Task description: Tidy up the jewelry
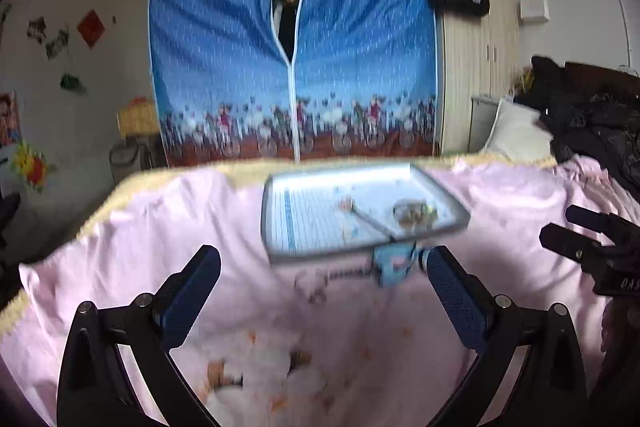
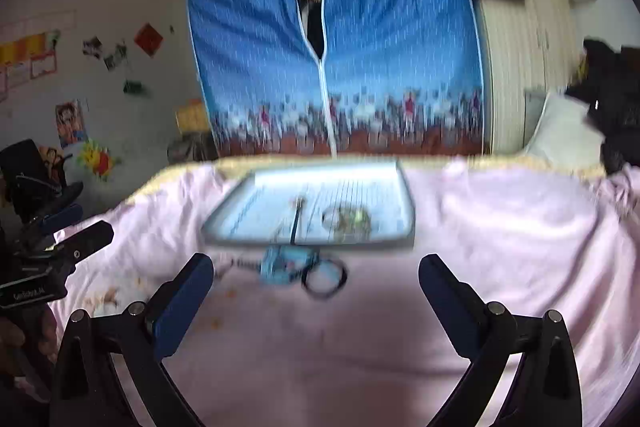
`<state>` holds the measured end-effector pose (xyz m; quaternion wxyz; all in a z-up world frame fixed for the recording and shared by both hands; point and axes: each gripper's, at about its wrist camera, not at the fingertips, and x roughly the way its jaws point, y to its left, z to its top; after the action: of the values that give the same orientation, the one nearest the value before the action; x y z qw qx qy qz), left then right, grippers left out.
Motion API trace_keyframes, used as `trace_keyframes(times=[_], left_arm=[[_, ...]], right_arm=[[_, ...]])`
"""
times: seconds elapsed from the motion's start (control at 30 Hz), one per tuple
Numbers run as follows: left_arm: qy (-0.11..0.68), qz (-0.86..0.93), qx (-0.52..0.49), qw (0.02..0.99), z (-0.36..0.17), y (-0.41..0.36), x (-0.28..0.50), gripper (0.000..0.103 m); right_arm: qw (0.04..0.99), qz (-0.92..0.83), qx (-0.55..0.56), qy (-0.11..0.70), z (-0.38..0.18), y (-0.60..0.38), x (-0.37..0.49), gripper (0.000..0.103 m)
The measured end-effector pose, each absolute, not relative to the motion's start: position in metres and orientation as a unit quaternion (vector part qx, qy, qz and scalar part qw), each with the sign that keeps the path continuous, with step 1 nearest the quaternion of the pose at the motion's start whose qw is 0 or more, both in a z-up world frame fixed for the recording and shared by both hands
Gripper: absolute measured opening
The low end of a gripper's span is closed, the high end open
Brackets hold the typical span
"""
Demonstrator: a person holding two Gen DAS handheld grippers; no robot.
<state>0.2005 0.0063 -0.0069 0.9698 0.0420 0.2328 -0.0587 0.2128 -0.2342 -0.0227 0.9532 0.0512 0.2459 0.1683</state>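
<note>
Both the left gripper (image 1: 324,275) and right gripper (image 2: 316,283) are hovering with fingers spread wide, holding nothing. Jewelry (image 1: 414,213) is lying in the tray (image 1: 280,183) on the pink blanket (image 1: 160,227).

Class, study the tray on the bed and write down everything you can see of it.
The tray is rectangular with a raised grey rim and a pale floor printed in fine blue lines; it looks like metal or plastic. It lies flat on the pink blanket, near the far edge of the bed. On it rest a slim stick-like piece and a round cluster of jewelry, both blurred. A blue item lies against its near edge. Neither gripper touches it.
</note>
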Motion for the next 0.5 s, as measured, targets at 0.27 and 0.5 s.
trace_keyframes(times=[0.27, 0.5], left_arm=[[0.296, -0.033, 0.012, 0.954, -0.047, 0.032, 0.208, 0.101], [0.335, -0.031, -0.007, 0.942, -0.061, 0.045, 0.218, 0.101]], right_arm=[[0.925, 0.172, 0.037, 0.336, -0.060, -0.215, 0.233, 0.103], [0.910, 0.166, 0.020, 0.379, -0.080, -0.206, 0.240, 0.103]])
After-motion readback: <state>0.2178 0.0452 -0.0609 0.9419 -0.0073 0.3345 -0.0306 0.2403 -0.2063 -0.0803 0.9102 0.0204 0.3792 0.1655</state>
